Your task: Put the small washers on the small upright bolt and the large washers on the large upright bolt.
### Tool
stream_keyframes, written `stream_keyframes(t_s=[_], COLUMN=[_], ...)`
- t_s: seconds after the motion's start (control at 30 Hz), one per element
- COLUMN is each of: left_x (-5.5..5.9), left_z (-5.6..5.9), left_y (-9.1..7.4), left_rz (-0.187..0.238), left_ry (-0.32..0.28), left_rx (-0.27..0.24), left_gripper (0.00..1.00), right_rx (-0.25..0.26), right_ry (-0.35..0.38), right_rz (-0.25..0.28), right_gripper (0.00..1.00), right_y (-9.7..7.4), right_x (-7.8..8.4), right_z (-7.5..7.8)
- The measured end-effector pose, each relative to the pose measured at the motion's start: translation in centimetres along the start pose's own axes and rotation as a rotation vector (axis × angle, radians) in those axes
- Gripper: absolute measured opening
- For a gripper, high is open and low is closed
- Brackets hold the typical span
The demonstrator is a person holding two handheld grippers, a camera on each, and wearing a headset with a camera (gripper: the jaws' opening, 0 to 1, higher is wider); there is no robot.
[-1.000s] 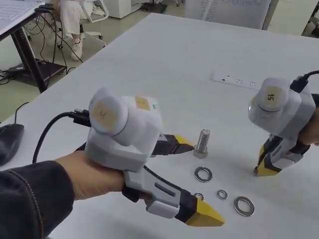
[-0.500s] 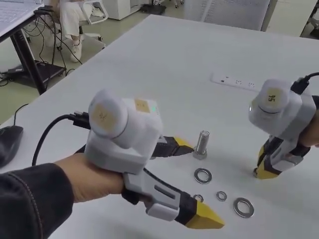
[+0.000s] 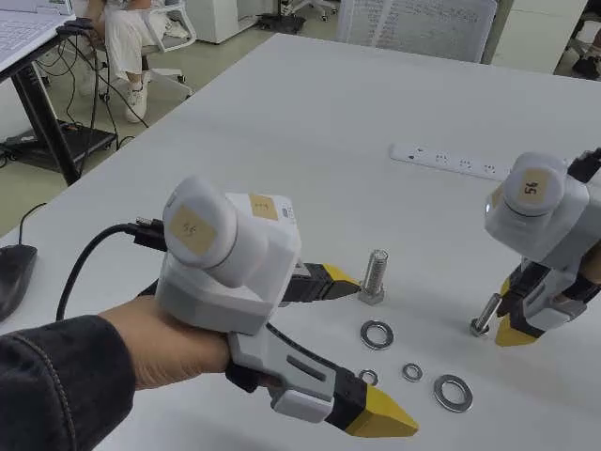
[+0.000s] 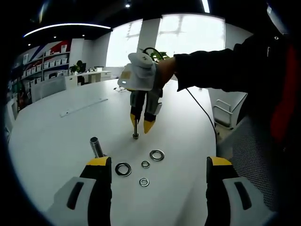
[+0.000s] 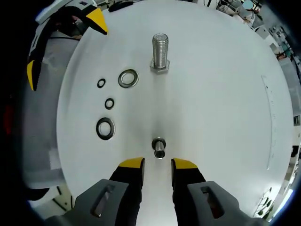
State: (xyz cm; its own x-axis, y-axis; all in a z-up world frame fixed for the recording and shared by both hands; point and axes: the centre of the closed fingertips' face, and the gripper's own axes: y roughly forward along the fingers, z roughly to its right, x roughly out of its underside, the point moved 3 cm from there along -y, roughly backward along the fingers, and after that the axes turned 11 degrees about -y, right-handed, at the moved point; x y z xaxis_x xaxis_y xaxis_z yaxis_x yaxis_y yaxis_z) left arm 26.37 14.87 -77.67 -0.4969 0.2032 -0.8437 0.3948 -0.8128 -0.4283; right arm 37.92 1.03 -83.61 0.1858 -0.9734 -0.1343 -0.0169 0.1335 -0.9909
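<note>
The large bolt (image 3: 373, 277) stands upright on the white table (image 3: 310, 132), and so does the small bolt (image 3: 484, 315) to its right. Two large washers (image 3: 377, 334) (image 3: 453, 393) and two small washers (image 3: 411, 372) (image 3: 367, 377) lie flat between them. My left gripper (image 3: 366, 348) is open wide, one tip beside the large bolt (image 4: 96, 147) and the other nearer me, over the washers (image 4: 145, 164). My right gripper (image 5: 157, 165) is open a little, its tips just short of the small bolt (image 5: 159, 147) and holding nothing.
A white power strip (image 3: 449, 162) lies at the far right of the table. A black mouse (image 3: 11, 272) sits at the left edge. Beyond the table are a desk with cables (image 3: 56, 85) and a seated person (image 3: 127, 38).
The right gripper has lifted and drawn back a little, and the small bolt now shows standing free by its tips. The left gripper has hardly moved; the head camera has shifted.
</note>
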Motion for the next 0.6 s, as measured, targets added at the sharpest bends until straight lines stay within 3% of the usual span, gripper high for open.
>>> stream_keyframes(t_s=[0.27, 0.6], left_x=[0.1, 0.1], left_z=[0.1, 0.1], left_y=[0.1, 0.0], left_rz=[-0.004, -0.007], left_ry=[0.005, 0.011], left_rx=[0.003, 0.002], left_gripper=[0.83, 0.83], right_rx=[0.001, 0.001], right_ry=[0.034, 0.053], right_rz=[0.002, 0.01], right_gripper=[0.24, 0.24], right_y=[-0.2, -0.4], right_x=[1.1, 1.2], right_z=[-0.8, -2.0])
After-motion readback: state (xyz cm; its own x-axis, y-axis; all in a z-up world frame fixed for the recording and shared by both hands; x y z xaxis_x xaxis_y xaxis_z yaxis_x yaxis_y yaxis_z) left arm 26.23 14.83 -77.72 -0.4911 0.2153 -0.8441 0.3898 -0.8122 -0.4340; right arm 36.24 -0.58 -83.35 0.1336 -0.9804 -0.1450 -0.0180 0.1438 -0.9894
